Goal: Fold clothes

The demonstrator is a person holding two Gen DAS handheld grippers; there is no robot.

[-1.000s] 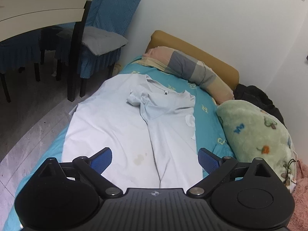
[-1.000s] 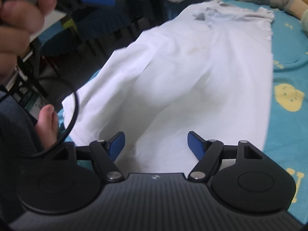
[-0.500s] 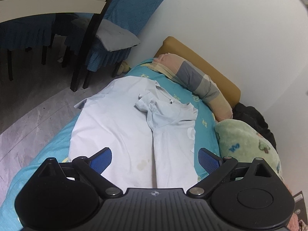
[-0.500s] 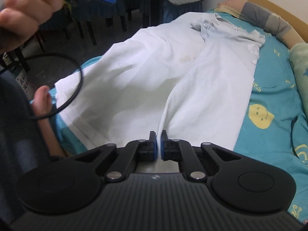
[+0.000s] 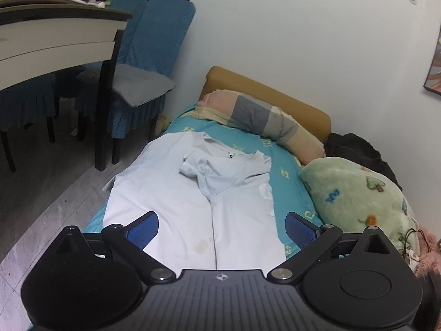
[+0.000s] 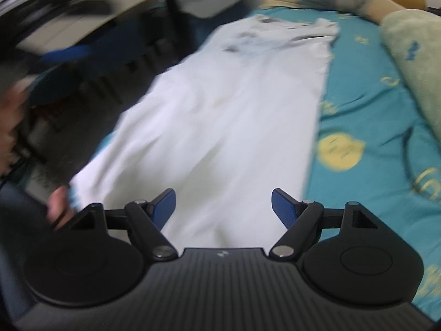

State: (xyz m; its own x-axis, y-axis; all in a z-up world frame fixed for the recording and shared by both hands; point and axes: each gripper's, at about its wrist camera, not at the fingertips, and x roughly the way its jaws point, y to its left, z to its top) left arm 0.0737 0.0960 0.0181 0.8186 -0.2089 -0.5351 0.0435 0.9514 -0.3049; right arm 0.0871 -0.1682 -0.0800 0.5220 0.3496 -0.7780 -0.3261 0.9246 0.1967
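A pale white shirt point(image 5: 193, 201) lies lengthwise on the bed, its right side folded in to a centre line and the collar and a sleeve bunched at the far end. My left gripper point(image 5: 222, 229) hovers open above the near part of it, nothing between its blue pads. In the blurred right wrist view the same shirt point(image 6: 234, 115) stretches away, and my right gripper point(image 6: 223, 207) is open just over its near hem. A hand point(image 6: 59, 204) shows at the left by the shirt's corner.
The bed has a teal sheet point(image 5: 286, 173) with a striped pillow point(image 5: 261, 118) at the head and a green fleece blanket point(image 5: 358, 195) along the right. A table point(image 5: 55, 35) and blue-covered chairs point(image 5: 143, 63) stand left of the bed on grey floor.
My right gripper shut half a second ago and has opened again; its view is now motion-blurred. The left gripper stayed open and its view tilted and shifted over the shirt.
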